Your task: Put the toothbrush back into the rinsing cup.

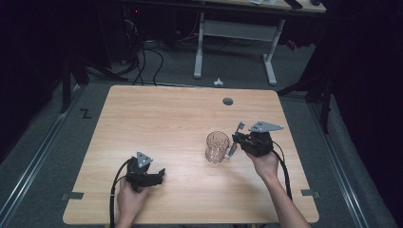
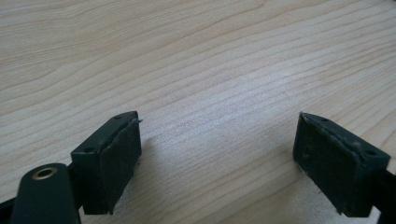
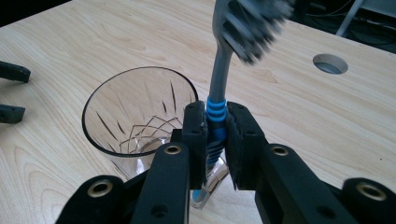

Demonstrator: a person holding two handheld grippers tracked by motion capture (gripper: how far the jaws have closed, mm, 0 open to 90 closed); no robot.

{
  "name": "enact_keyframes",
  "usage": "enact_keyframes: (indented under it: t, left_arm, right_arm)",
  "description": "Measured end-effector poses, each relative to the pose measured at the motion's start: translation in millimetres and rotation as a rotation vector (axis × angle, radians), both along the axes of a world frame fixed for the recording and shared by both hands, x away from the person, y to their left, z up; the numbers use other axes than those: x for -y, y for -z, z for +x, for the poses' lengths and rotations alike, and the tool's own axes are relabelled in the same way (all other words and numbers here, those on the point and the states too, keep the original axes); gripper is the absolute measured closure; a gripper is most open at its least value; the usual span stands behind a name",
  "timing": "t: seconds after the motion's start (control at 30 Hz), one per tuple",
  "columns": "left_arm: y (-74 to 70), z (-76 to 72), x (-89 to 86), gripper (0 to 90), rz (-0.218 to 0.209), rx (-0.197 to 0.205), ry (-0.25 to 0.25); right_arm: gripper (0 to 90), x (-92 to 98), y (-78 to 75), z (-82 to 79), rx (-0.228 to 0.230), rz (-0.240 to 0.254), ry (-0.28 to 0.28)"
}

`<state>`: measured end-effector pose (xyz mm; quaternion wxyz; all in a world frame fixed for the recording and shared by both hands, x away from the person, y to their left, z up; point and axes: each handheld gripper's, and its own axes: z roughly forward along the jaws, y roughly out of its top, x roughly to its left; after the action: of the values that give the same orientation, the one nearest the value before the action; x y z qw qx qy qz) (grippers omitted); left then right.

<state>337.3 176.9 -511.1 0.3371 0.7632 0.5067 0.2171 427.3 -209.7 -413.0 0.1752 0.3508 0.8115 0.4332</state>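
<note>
The right claw (image 3: pixel 215 140), low in the middle of the right gripper view, is clamped on the ribbed blue-and-grey handle of a toothbrush (image 3: pixel 219 74), which stands nearly upright with its bristled head blurred at the top of the frame, just beside the rim of a cut-pattern glass (image 3: pixel 135 112) standing on the table (image 3: pixel 327 121). The left claw (image 1: pixel 159 175) rests wide and empty at the lower left of the high view, well apart. The step in hand looks like putting the toothbrush into the glass, so the next move calls for carrying it over the rim, handle end down, then letting go.
</note>
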Motion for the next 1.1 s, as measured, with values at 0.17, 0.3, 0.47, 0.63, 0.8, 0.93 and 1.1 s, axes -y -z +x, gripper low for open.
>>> enact_keyframes:
  t: [0.17,0.3,0.47,0.63,0.8,0.93,1.1]
  left_arm:
    - [0.0,0.0,0.0,15.8,0.000,0.000,0.000]
    - [0.0,0.0,0.0,15.8,0.000,0.000,0.000]
    - [0.0,0.0,0.0,15.8,0.000,0.000,0.000]
    - [0.0,0.0,0.0,15.8,0.000,0.000,0.000]
    - [0.0,0.0,0.0,15.8,0.000,0.000,0.000]
    - [0.0,0.0,0.0,15.8,0.000,0.000,0.000]
    - [0.0,0.0,0.0,15.8,0.000,0.000,0.000]
  right_arm:
    - [78.7,-1.1,2.5,1.3,-0.016,-0.007,0.001]
    - [78.6,-1.7,3.3,1.8,-0.018,-0.005,-0.002]
    - [78.3,-2.6,4.8,2.5,-0.024,-0.013,-0.005]
    - [76.0,-2.9,5.1,2.2,-0.030,-0.012,-0.004]
    - [68.8,-1.6,4.7,2.5,-0.029,-0.001,-0.003]
    - [63.3,-0.4,3.3,1.5,-0.030,0.008,-0.002]
    - [59.7,2.1,0.3,-0.7,-0.021,0.018,0.004]
